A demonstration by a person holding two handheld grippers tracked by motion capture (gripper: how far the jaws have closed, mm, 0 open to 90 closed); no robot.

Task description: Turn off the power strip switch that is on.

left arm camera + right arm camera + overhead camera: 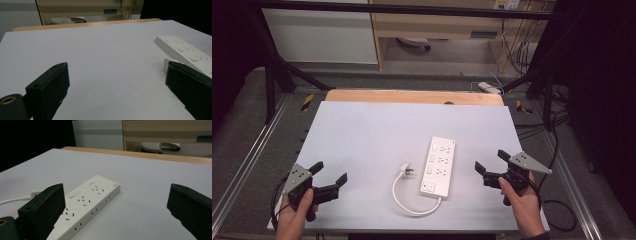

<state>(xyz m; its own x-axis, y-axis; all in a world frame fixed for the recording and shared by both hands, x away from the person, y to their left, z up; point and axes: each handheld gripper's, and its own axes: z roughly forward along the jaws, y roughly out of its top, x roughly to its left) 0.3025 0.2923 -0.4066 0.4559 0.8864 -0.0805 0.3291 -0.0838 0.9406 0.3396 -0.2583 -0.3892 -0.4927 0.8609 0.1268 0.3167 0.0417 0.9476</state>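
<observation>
A white power strip (438,166) lies flat on the white table (372,125), right of centre, with its long side running away from me. Its white cable (404,202) loops out from the near end and back to the plug (406,170), which rests just left of the strip. My left gripper (330,172) hovers open at the near left, well clear of the plug. To the strip's right my right gripper (490,160) is open and holds nothing. In the left gripper view the strip (185,50) lies beyond the right jaw. In the right gripper view the strip (87,202) runs past the left jaw.
A wooden strip (412,96) edges the table's far side. Metal frame rails (247,150) run along both sides. Black cables (557,210) trail on the floor at the right, and a white device (488,87) lies beyond the far right corner.
</observation>
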